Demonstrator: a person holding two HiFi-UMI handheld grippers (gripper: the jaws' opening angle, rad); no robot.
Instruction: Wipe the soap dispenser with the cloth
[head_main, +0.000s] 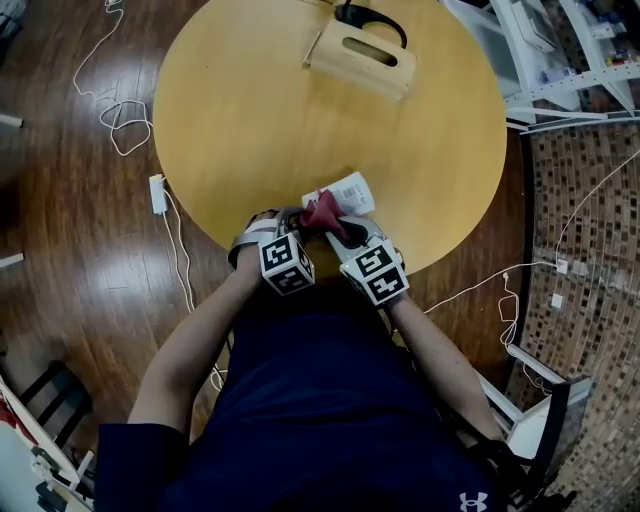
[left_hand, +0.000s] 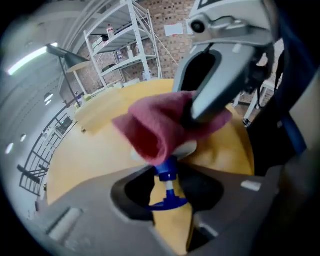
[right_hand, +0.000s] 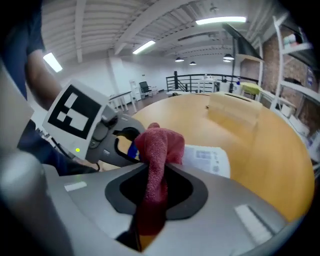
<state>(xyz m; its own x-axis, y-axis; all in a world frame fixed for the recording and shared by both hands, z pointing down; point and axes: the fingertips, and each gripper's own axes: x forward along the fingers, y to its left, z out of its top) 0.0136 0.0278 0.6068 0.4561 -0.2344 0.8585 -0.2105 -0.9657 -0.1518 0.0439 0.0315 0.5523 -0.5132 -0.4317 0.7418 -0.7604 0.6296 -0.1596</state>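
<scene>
From your head view, the soap dispenser (head_main: 348, 190) is tipped on its side at the near edge of the round tabletop (head_main: 250, 120), and your left tongs (head_main: 288, 218) and right tongs (head_main: 338, 228) meet at it, so that one can steady it while the other rubs. In the left gripper view your left tongs pinch its blue pump neck, probably to stop the bottle rolling under the red cloth (left_hand: 150, 130) draped over its top. In the right gripper view your right tongs clamp a fold of that cloth, leaving a bunched end free against the white body.
</scene>
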